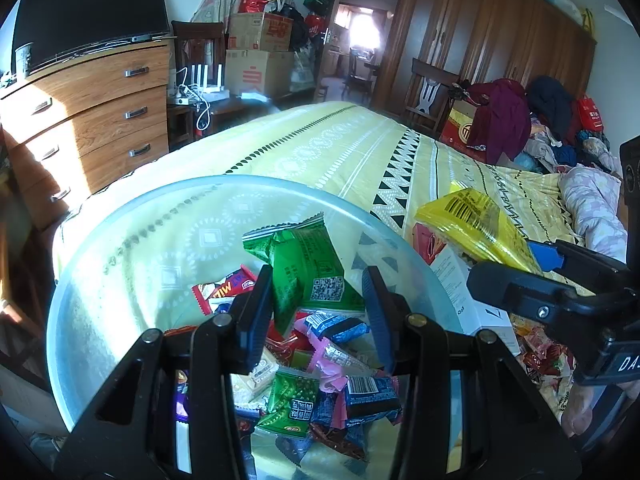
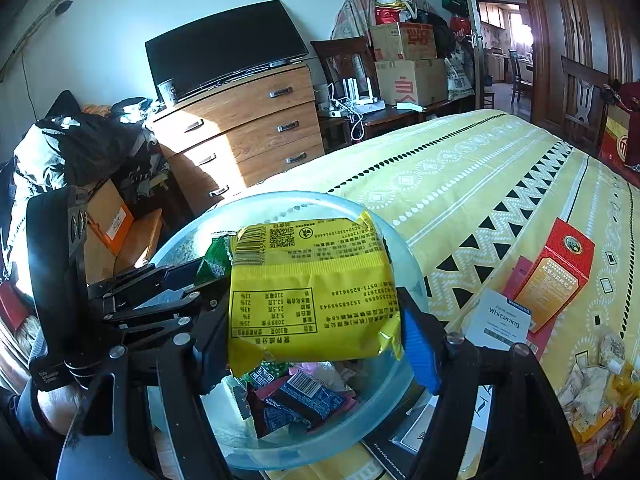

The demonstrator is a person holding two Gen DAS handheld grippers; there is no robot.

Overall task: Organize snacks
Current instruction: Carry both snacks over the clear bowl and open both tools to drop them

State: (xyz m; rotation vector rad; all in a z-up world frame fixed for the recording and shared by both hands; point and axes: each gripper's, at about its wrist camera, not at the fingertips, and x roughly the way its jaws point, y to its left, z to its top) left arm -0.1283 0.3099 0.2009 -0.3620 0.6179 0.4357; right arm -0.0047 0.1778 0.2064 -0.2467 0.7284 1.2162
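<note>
A clear plastic bowl point(image 1: 100, 280) sits on the bed and holds several wrapped snacks. My left gripper point(image 1: 318, 312) is over the bowl with a green snack packet point(image 1: 308, 264) between its jaws; the left pad touches it, and a gap shows at the right pad. My right gripper point(image 2: 316, 320) is shut on a yellow snack packet point(image 2: 312, 288) and holds it above the bowl point(image 2: 404, 264). The yellow packet point(image 1: 476, 228) and the right gripper point(image 1: 560, 288) also show at the right of the left wrist view. The left gripper point(image 2: 176, 292) shows at the left of the right wrist view.
The bed has a yellow patterned sheet point(image 2: 460, 168). A red box point(image 2: 556, 276) and a white "Whitening" box point(image 2: 500, 320) lie right of the bowl. Loose snacks point(image 2: 600, 392) lie at the right. A wooden dresser point(image 2: 248, 128) stands beyond the bed. Clothes point(image 1: 552, 128) are piled on the bed.
</note>
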